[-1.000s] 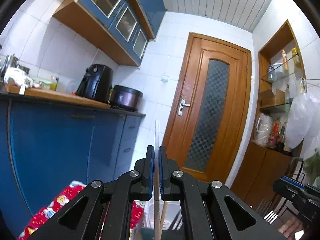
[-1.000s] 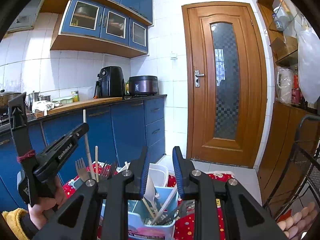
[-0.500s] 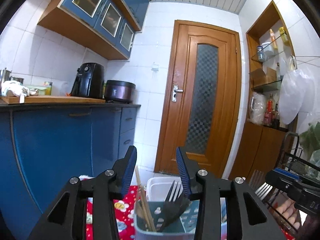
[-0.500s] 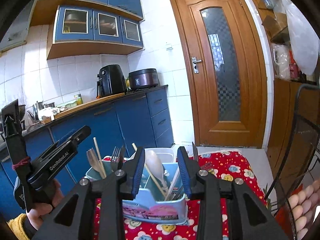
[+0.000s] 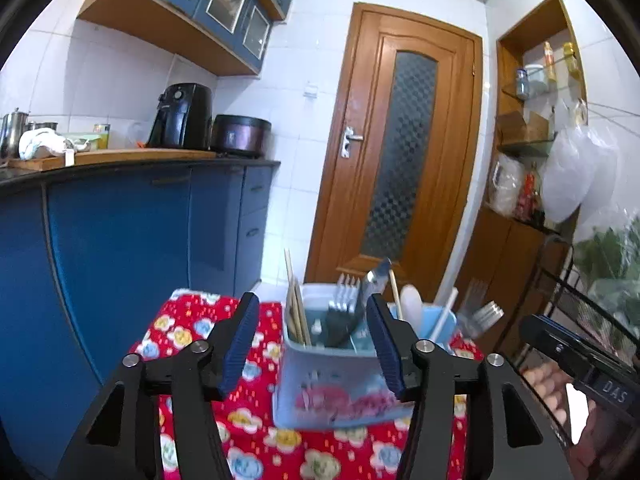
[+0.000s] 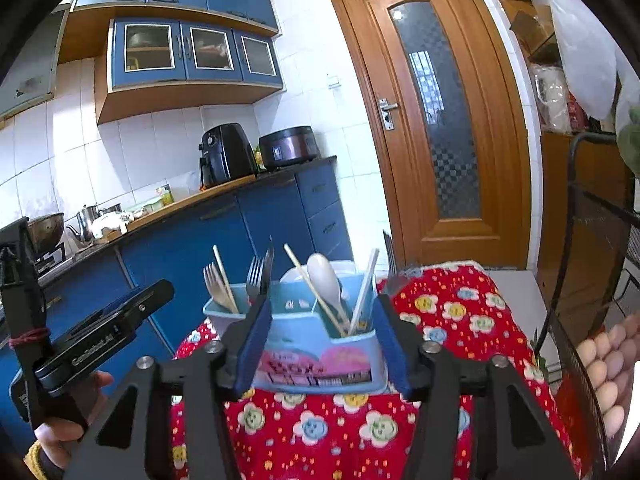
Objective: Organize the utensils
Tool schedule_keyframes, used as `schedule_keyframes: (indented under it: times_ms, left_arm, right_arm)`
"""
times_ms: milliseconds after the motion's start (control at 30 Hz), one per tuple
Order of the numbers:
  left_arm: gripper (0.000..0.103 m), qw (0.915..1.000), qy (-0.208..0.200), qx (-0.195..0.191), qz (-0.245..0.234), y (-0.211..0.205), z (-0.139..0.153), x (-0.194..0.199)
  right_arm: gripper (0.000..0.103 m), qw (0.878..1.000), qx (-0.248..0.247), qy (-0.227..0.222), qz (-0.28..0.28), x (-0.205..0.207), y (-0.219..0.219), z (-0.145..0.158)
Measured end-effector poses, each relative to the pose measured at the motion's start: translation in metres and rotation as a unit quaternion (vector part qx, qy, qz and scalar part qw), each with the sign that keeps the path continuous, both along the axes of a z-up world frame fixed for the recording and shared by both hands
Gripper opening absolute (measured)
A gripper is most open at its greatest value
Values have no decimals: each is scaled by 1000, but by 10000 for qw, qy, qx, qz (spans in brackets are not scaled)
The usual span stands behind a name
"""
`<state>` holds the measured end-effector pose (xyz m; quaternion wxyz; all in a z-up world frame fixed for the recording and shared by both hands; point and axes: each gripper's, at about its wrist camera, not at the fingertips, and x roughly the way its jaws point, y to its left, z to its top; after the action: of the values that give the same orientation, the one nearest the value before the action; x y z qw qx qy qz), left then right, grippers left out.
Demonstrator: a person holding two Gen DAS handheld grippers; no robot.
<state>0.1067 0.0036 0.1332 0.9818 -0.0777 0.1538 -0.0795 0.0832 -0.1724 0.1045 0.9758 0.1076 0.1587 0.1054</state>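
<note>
A light-blue utensil holder [image 5: 340, 384] [image 6: 320, 356] stands on a red flowered cloth. It holds wooden chopsticks [image 5: 295, 304], metal forks [image 5: 346, 296] [image 6: 258, 272], a white spoon [image 6: 326, 284] and a wooden fork [image 6: 216, 284]. My left gripper [image 5: 312, 299] hangs just short of the holder, its jaws opening with nothing gripped. My right gripper [image 6: 323, 302] faces the holder from the other side, its jaws also opening and holding nothing. Each gripper shows in the other's view: the right gripper [image 5: 580, 356], the left gripper [image 6: 108, 332].
The red cloth [image 6: 452, 312] covers a small table. Blue cabinets [image 5: 120, 240] with an air fryer [image 5: 182, 116] and a cooker run along the left. A wooden door [image 5: 400, 160] is behind, and a black wire rack [image 6: 592, 216] stands at the right. A white tub sits behind the holder.
The left gripper, shut on a chopstick a second ago, has let it go into the holder. Both grippers opened wide, drew back and tipped down, bringing the holder into full view.
</note>
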Motion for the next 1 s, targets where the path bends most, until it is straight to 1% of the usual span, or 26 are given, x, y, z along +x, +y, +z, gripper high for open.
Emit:
schedule_keyframes:
  times_ms: [67, 200, 267, 433, 633, 767, 1000]
  left_arm:
    - [65, 10000, 72, 56, -10, -1, -3, -9]
    - [68, 9995, 268, 135, -38, -5, -12, -26]
    - [68, 9991, 407, 127, -41, -6, -19, -32]
    - [68, 9975, 688, 110, -81, -10, -34, -38]
    - [68, 9961, 864, 178, -50, -13, -53, -41]
    - [68, 9943, 1050, 172, -105, -16, -67, -39]
    - [68, 9925, 1195, 239, -47, -20, -84, -35]
  right_arm:
    - [67, 10000, -10, 44, -22, -5, 0, -4]
    - [76, 9998, -109, 107, -87, -15, 0, -13]
    - [78, 9997, -167, 140, -116, -20, 2, -19]
    - [79, 9992, -262, 258, -137, -28, 4, -34]
    - [79, 9982, -271, 513, -167, -30, 7, -56]
    - [79, 9974, -326, 598, -234, -30, 7, -69]
    - [79, 9959, -382, 755, -305, -27, 6, -83]
